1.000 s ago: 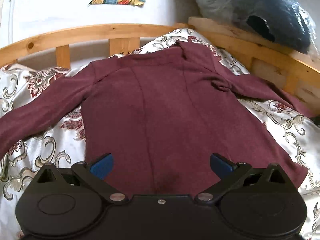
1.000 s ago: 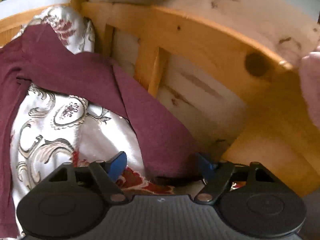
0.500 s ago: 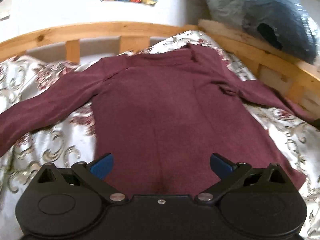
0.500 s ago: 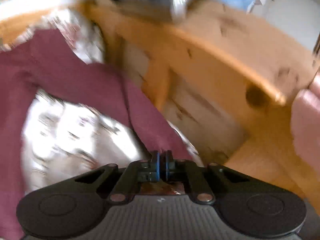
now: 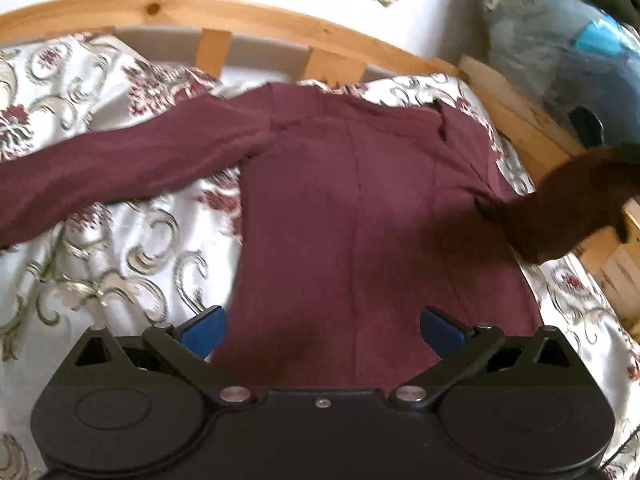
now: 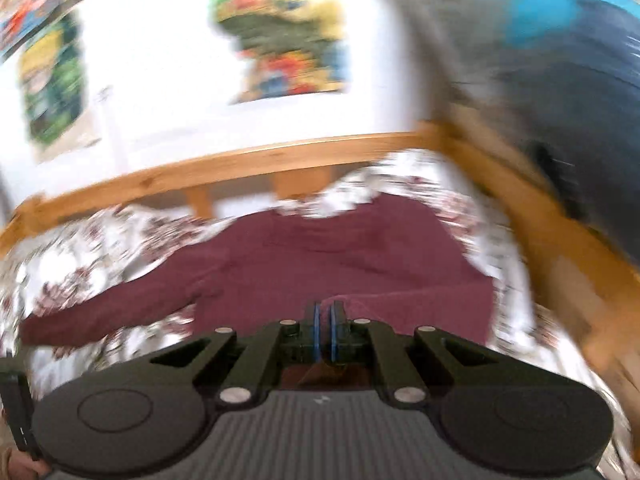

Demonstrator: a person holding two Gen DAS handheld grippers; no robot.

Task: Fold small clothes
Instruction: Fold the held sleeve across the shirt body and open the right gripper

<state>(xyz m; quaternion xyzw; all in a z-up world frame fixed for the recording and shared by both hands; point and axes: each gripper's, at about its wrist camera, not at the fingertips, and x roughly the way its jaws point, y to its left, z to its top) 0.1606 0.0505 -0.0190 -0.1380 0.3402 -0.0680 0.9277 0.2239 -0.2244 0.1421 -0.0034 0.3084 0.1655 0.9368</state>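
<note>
1. Left tool [image 5: 322, 326] is hovering low over the hem end of the maroon top [image 5: 360, 216], jaws spread wide, blue pads [image 5: 204, 330] sitting well apart, gripping nothing.
2. Right tool [image 6: 324, 330] is showing its jaws closed tight, blue pads [image 6: 317, 330] nearly touching, pinching a fold of maroon fabric that is rising up between them.
3. Maroon top is lying flat, spread on the bed's patterned bedspread [image 5: 120, 264], neck end pointing toward the far wooden rail [image 5: 256, 20].
4. One long sleeve [image 5: 120, 176] is stretching out to the left across the bedspread, lying flat.
5. Other sleeve [image 5: 580, 204] is lifting off the bed at the right side of the left wrist view, hanging dark and blurred above the side rail [image 5: 520, 120]; its end is running out of frame.
6. Right wrist view is heavily motion-blurred; the top's body [image 6: 340, 256] is reading as a maroon patch ahead of the tool, with its left sleeve trailing off left.
7. Wooden bed frame is running along the back and right side of the bedspread in both views.
8. Clear plastic bag [image 5: 560, 60] holding dark and blue items is sitting on the right rail, beyond the top.
9. Colourful pictures [image 6: 288, 28] are hanging on the white wall behind the bed.
</note>
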